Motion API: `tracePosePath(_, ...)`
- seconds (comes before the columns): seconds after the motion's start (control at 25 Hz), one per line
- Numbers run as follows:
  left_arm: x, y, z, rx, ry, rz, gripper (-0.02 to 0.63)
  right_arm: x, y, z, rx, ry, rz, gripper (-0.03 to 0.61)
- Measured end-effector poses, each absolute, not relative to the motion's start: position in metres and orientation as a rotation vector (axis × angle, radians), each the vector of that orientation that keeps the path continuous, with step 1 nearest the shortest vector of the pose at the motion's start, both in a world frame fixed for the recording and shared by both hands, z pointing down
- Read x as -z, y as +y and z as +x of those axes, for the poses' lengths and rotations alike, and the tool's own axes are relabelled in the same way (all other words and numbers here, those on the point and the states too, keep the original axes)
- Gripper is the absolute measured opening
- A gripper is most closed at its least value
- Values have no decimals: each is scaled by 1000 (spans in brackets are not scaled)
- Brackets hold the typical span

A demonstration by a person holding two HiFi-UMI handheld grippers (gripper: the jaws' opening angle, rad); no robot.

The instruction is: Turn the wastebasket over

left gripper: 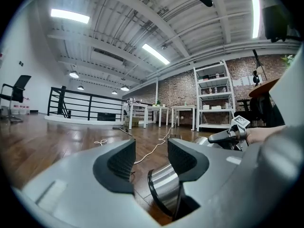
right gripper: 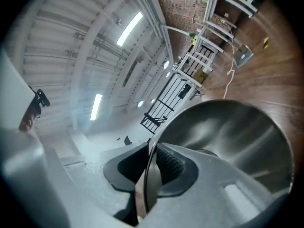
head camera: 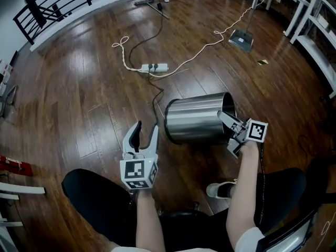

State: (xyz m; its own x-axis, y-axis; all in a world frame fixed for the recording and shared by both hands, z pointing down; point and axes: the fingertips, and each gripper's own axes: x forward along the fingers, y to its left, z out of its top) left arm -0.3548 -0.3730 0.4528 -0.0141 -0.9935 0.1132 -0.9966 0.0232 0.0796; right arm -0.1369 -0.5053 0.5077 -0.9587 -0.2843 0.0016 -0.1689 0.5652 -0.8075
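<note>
The wastebasket [head camera: 195, 121] lies on its side at the middle of the floor [head camera: 79, 98], its base to the left and its open end to the right. The right gripper [head camera: 224, 116] is at that open end, with the rim between its 2 jaws. The left gripper [head camera: 146, 130] is left of the base and nearer the person, apart from it. Beyond the wastebasket a power strip [head camera: 154, 67] lies on the floor, and a cord [head camera: 205, 49] runs from it back and right toward a dustpan [head camera: 241, 39]. A railing [head camera: 58, 1] stands at the far left and shelves [head camera: 315, 30] at the far right. A shoe [head camera: 218, 190] is below the right gripper.
</note>
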Motion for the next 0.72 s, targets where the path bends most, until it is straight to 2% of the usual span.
tracePosePath(0.24,-461,-388,-327,-60,-2069,2163,235,-544,-521,-64,1389,2736,-765,30)
tracePosePath(0.44,-467,-399,-306,-81,-2006,2205,235,-548,-525,-41,1369,2584,-752,36)
tracePosePath(0.64,-477,-408,-288,-115,-1948,2236,235,-628,-542,56,1379,2425,-1363,81)
tracePosePath(0.68,-479,-411,-286,-121,-1940,2239,235,-638,-542,69,1375,2368,-1410,113)
tracePosePath(0.72,-480,-414,-284,-126,-1932,2242,235,-642,-542,75,1366,2324,-1410,82)
